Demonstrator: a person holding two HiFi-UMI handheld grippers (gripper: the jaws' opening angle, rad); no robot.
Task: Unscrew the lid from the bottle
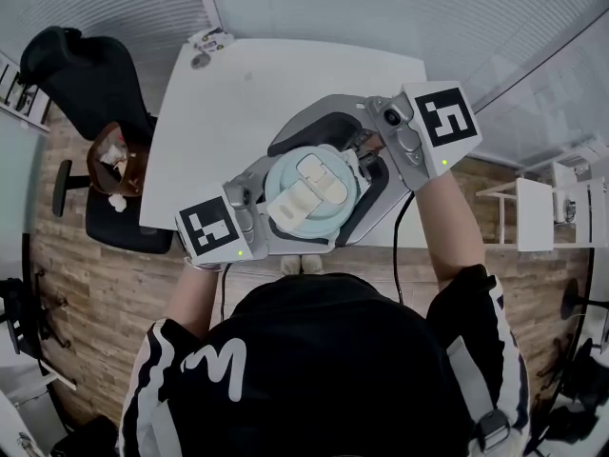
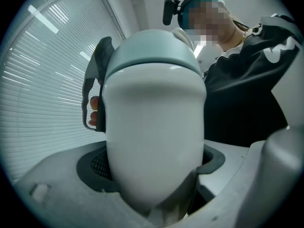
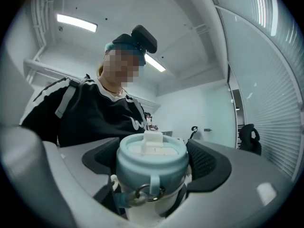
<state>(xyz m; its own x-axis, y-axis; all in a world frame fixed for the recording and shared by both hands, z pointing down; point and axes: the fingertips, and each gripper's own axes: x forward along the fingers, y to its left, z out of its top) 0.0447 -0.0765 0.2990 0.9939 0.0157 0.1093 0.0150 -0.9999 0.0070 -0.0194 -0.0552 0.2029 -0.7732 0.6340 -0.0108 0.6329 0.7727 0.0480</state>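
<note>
Left gripper [image 2: 153,189]: fingers closed on the white bottle [image 2: 154,137], its body wedged between them. Right gripper [image 3: 153,172]: fingers pressed to either side of the pale blue lid [image 3: 151,158]. A metal ring [image 3: 142,194] hangs just below the lid, between the fingers. The lid is seated on the bottle, which is held over the table [image 1: 238,112] edge. The bottle's walls are opaque, so its contents are unseen.

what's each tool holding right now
Left tool: shut on the bottle, gripping its white body.
Right tool: shut on the lid.
</note>
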